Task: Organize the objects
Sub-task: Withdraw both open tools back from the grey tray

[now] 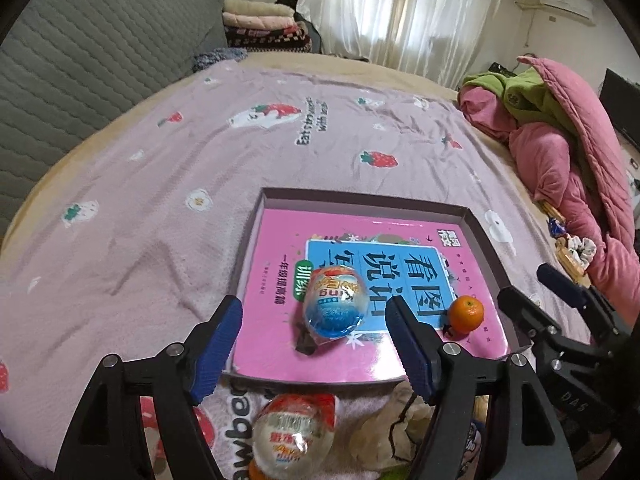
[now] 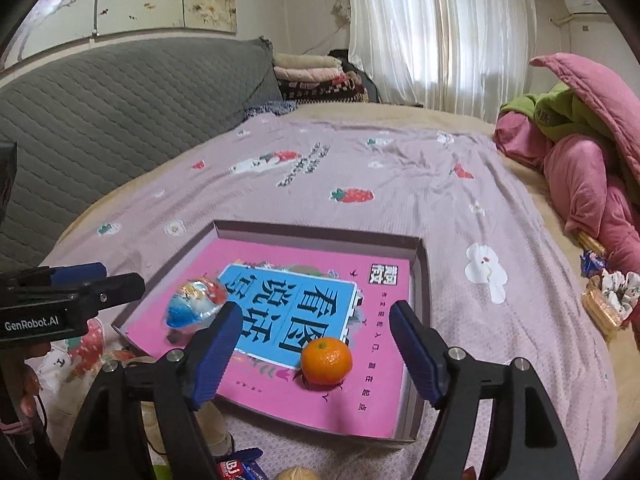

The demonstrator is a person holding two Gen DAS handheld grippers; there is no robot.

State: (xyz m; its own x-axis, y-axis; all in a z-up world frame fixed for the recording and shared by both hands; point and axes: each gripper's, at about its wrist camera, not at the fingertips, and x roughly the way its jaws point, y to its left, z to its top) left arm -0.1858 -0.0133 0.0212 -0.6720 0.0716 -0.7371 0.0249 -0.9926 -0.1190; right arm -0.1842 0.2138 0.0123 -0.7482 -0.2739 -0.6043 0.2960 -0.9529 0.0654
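On the bed: a big pink blanket [image 1: 168, 216] with strawberries. On the blanket: a flat, low-walled box [image 1: 486, 258], lid off. Inside the box, from big to small: a pink book [image 1: 276, 248] with a blue label, lying flat and filling nearly the whole bottom; a wrapped egg-shaped snack [image 1: 335, 306] resting on the book, blue at one end, red and orange at the other, shiny clear wrap; a small round orange [image 1: 465, 314] sitting on the book just beside the blue label, well apart from the snack.

Only in the left view: a second wrapped egg snack [image 1: 294, 432] and a crumpled pale bag [image 1: 386, 436], both on the blanket outside the box, close to the near wall. Only in the right view: a blue and red packet [image 2: 240, 466] and a bit of a tan round thing [image 2: 298, 474] at the bottom edge.

Left gripper [image 1: 316, 344]: jaws wide apart, empty, above the near box edge, snack seen between them. Right gripper [image 2: 314, 354]: jaws wide apart, empty, orange seen between them but not touched.
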